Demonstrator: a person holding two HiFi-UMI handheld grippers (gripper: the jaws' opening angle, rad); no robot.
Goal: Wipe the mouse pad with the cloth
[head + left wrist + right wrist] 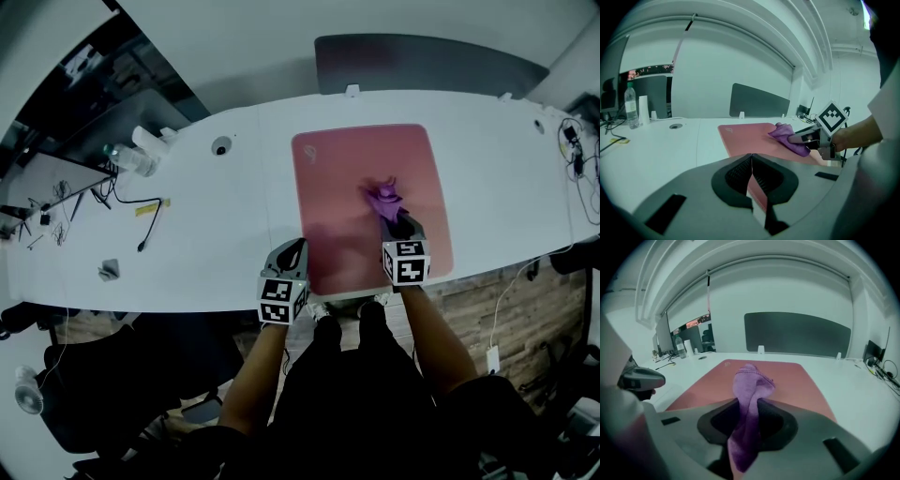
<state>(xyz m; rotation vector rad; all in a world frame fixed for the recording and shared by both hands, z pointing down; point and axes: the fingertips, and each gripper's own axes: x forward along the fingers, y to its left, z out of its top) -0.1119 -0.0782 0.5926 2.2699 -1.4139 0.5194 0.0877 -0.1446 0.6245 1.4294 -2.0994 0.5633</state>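
A large pink mouse pad [337,202] lies on the white table [216,225], also in the left gripper view as the mouse pad [745,138] and in the right gripper view as the mouse pad [787,378]. My right gripper [397,221] is shut on a purple cloth [382,199], which bunches over the pad's right half; the cloth [747,399] runs up between the jaws, and the cloth [787,136] shows from the left side. My left gripper [292,251] is shut and empty near the pad's front left corner, at the table's front edge; its jaws meet at the gripper [752,176].
A dark partition panel [422,61] stands behind the table. At the far left are a water bottle [127,159], cables [141,202] and a small crumpled object [109,270]. A round cable hole [221,146] sits left of the pad. More cables [577,159] lie at the right end.
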